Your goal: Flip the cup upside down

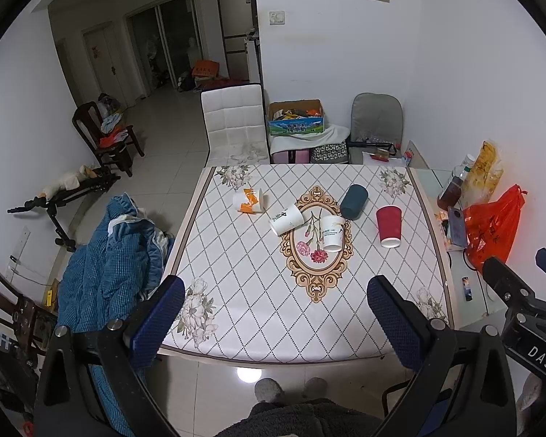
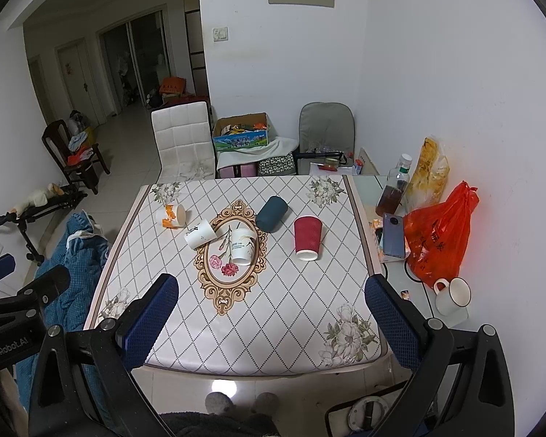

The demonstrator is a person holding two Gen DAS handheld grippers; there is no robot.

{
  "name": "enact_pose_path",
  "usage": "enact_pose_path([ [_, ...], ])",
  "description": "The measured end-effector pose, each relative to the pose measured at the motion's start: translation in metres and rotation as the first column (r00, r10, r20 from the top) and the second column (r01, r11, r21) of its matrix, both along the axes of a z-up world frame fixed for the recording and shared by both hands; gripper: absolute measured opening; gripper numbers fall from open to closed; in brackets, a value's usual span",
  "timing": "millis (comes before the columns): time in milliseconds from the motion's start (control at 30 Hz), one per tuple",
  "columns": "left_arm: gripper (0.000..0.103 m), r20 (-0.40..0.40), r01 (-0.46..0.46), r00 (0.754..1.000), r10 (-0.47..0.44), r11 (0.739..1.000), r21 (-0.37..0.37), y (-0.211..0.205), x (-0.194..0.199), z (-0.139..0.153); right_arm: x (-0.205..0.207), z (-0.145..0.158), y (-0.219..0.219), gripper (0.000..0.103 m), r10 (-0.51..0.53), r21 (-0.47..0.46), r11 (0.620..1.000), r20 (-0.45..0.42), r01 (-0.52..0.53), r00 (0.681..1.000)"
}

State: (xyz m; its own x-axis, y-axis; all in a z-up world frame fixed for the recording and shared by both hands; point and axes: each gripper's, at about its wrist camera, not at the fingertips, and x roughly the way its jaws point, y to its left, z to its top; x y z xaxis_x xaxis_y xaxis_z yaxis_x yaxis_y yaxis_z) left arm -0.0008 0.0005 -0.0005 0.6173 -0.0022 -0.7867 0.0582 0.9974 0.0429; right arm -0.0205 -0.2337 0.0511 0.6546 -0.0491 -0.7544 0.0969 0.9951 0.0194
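Several cups lie on their sides on the patterned table (image 1: 236, 291): an orange-and-white cup (image 1: 249, 200) (image 2: 171, 215), a white cup with a black arrow (image 1: 285, 219) (image 2: 200, 233), a white cup with green print (image 1: 333, 233) (image 2: 242, 247), a dark teal cup (image 1: 353, 196) (image 2: 272, 208) and a red ribbed cup (image 1: 388, 226) (image 2: 308, 238). My left gripper (image 1: 275, 322) is open and empty, held back over the table's near edge. My right gripper (image 2: 271, 322) is open and empty, also over the near edge.
To the right of the table lie an orange plastic bag (image 2: 438, 233), a phone (image 2: 393, 235), a bottle (image 2: 393, 187) and a white mug (image 2: 451, 295). A blue jacket (image 1: 109, 255) hangs at the left. A white chair (image 1: 234, 123) stands behind the table.
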Motion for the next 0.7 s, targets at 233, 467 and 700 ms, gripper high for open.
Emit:
enact_pose_path([
  [233, 0.103, -0.001, -0.001, 1.0, 0.001, 1.0, -0.001, -0.006, 0.001, 0.0, 0.0, 0.001, -0.001, 0.103, 0.0, -0.001, 1.0, -0.001, 0.0, 1.0],
  [467, 0.103, 0.001, 0.0, 1.0, 0.0, 1.0, -0.002, -0.01, 0.002, 0.0, -0.001, 0.0, -0.001, 0.103, 0.0, 0.0, 1.0, 0.001, 0.0, 1.0],
  [700, 0.103, 0.002, 0.0, 1.0, 0.0, 1.0, -0.003, -0.01, 0.002, 0.0, 0.0, 0.002, 0.002, 0.103, 0.002, 0.005, 1.0, 0.006, -0.002, 1.0],
])
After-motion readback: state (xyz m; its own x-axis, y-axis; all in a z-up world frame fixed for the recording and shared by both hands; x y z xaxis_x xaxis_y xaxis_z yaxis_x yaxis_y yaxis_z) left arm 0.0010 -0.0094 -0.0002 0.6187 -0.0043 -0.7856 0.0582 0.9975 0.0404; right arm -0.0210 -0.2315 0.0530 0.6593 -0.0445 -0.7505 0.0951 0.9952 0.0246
